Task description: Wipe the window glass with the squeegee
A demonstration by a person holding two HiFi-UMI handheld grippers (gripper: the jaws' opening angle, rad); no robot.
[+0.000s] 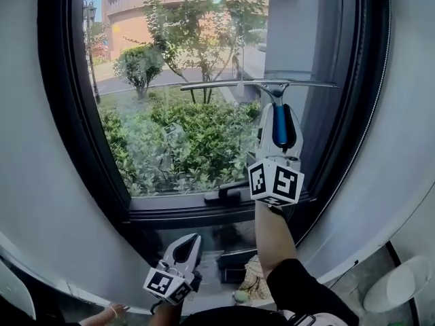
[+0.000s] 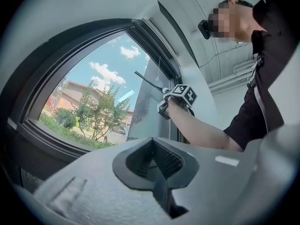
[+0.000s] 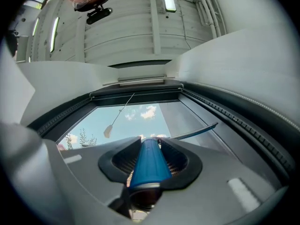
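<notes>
My right gripper (image 1: 277, 114) is raised against the window glass (image 1: 183, 80) and shut on the squeegee's blue handle (image 1: 279, 131). The squeegee's long blade (image 1: 258, 85) lies level across the pane, right of its middle. In the right gripper view the blue handle (image 3: 149, 165) sits clamped between the jaws, and one end of the blade (image 3: 194, 132) shows beyond them. My left gripper (image 1: 185, 248) hangs low under the sill, jaws closed with nothing in them. The left gripper view shows the right gripper's marker cube (image 2: 183, 94) and the squeegee blade (image 2: 148, 81) on the glass.
A dark frame (image 1: 75, 148) rings the pane, with a window handle (image 1: 228, 194) on its bottom rail. White wall (image 1: 394, 155) flanks the frame on both sides. A pull cord (image 3: 118, 116) hangs in front of the glass. Trees and buildings show outside.
</notes>
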